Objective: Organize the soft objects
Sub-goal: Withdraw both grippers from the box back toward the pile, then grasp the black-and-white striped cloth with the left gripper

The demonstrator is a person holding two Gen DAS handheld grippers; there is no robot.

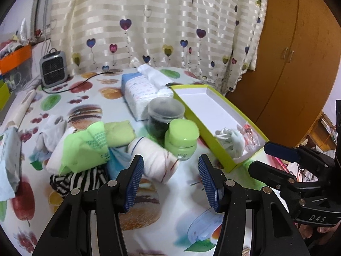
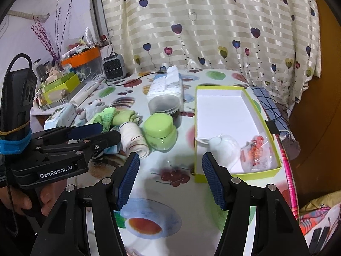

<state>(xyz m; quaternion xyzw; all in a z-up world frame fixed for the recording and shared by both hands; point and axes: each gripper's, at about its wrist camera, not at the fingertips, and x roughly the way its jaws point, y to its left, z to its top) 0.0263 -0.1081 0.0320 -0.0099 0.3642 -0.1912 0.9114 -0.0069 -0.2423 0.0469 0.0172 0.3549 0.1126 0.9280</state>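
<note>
Fingers: we see both the left gripper [image 1: 170, 179] and the right gripper [image 2: 170, 177] parted, holding nothing.
Rolled white towel [image 1: 157, 160]: on the worktop [image 1: 170, 202], just beyond our left fingers.
Green box [image 2: 236, 173]: holds a white cloth [image 2: 226, 149].

Readable in white at the lower left of the right wrist view: "GenRobot.AI", on the black plastic body of the left claw [image 2: 97, 133]. At the lower right of the left wrist view: "DAS", on the black right claw [image 1: 270, 156]. Print on the green packet [image 1: 97, 143] too blurred to read.
</note>
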